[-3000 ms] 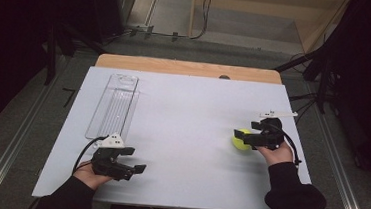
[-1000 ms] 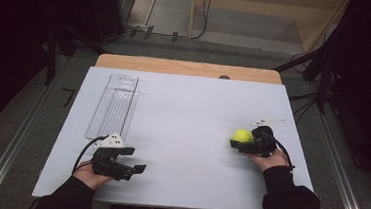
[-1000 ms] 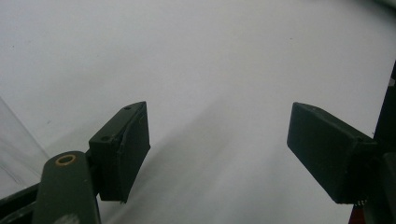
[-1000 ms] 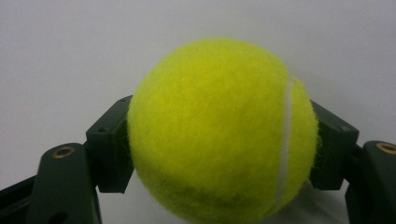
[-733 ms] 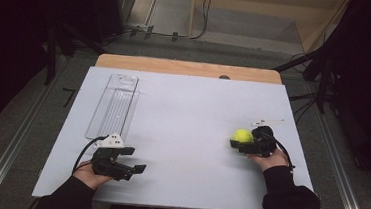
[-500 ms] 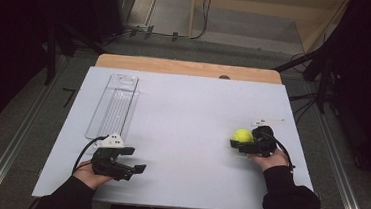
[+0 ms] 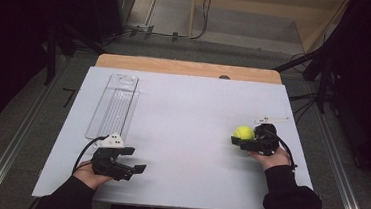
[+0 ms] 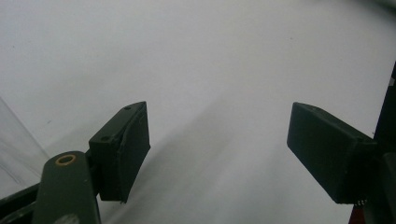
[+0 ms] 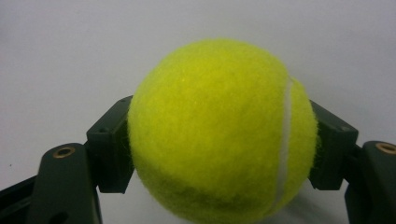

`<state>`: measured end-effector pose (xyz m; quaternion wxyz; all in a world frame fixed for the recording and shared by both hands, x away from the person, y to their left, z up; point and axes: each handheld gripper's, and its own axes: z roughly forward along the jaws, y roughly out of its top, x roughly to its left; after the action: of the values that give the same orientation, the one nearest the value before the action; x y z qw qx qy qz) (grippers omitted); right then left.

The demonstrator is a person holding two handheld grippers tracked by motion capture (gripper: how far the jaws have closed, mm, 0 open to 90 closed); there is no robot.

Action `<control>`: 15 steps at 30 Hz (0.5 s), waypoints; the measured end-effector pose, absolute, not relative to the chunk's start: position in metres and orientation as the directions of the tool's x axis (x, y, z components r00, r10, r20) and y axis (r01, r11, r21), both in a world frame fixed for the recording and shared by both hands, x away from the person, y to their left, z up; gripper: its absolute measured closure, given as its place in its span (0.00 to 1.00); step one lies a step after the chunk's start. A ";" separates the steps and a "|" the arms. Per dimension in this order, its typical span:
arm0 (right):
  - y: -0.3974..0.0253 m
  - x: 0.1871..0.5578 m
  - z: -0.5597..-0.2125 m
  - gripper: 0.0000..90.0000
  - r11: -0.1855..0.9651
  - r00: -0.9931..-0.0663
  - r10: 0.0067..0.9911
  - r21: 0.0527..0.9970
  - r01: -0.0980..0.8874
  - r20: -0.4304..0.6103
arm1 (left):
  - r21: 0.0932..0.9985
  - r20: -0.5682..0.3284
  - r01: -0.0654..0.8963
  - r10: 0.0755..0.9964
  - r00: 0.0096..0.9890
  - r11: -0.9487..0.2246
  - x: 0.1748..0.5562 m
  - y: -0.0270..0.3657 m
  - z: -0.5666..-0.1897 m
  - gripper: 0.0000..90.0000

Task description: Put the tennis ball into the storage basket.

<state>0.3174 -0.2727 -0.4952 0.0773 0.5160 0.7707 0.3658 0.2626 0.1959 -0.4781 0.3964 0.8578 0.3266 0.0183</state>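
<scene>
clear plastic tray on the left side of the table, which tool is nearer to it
Left. The left tool sits just below the clear plastic tray, jaws open. The right tool is across the table, clamped on the yellow tennis ball.

Fuzzy felt tennis ball, matt white table, clear ribbed plastic tray, matt black jaws.

A white tabletop takes up the middle of the high view, with a strip of bare wooden board along its upper edge. A clear ribbed plastic tray lies lengthwise at the sheet's upper left. Black cables cross the grey floor at the top of the frame. Metal rails run down both sides.
</scene>
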 end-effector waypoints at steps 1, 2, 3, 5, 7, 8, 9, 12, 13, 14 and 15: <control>-0.272 0.317 -0.493 0.26 0.205 -0.463 0.849 0.648 0.733 0.255 | 0.692 -0.228 0.546 0.575 0.786 -0.472 0.263 0.196 -0.478 0.24; -0.271 0.315 -0.491 0.26 0.204 -0.467 0.847 0.657 0.725 0.253 | 0.693 -0.229 0.546 0.575 0.786 -0.471 0.263 0.196 -0.478 0.24; -0.271 0.315 -0.491 0.26 0.204 -0.467 0.847 0.657 0.725 0.253 | 0.693 -0.228 0.545 0.574 0.786 -0.472 0.263 0.196 -0.478 0.24; -0.270 0.314 -0.488 0.26 0.207 -0.471 0.848 0.665 0.718 0.244 | 0.693 -0.228 0.546 0.575 0.786 -0.471 0.263 0.196 -0.478 0.24; -0.270 0.313 -0.485 0.26 0.207 -0.475 0.846 0.672 0.711 0.242 | 0.692 -0.230 0.547 0.575 0.785 -0.471 0.263 0.196 -0.478 0.24; -0.270 0.313 -0.484 0.26 0.207 -0.476 0.845 0.673 0.710 0.242 | 0.692 -0.231 0.548 0.575 0.784 -0.469 0.262 0.196 -0.478 0.24; -0.270 0.313 -0.483 0.26 0.207 -0.480 0.843 0.678 0.705 0.242 | 0.693 -0.231 0.548 0.575 0.785 -0.469 0.263 0.196 -0.478 0.24; -0.269 0.312 -0.481 0.26 0.203 -0.483 0.841 0.684 0.701 0.245 | 0.692 -0.232 0.549 0.576 0.784 -0.469 0.262 0.196 -0.478 0.24; -0.269 0.311 -0.480 0.26 0.205 -0.485 0.840 0.685 0.699 0.243 | 0.692 -0.231 0.548 0.576 0.784 -0.469 0.263 0.196 -0.478 0.24; -0.268 0.311 -0.479 0.26 0.204 -0.486 0.840 0.688 0.696 0.242 | 0.692 -0.232 0.549 0.576 0.784 -0.469 0.262 0.196 -0.478 0.24; -0.268 0.311 -0.479 0.26 0.206 -0.488 0.838 0.688 0.695 0.242 | 0.692 -0.232 0.549 0.576 0.784 -0.469 0.263 0.196 -0.478 0.24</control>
<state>0.3105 -0.2676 -0.4791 0.0925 0.4972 0.7711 0.3868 0.2625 0.1960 -0.4778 0.3975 0.8568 0.3280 0.0170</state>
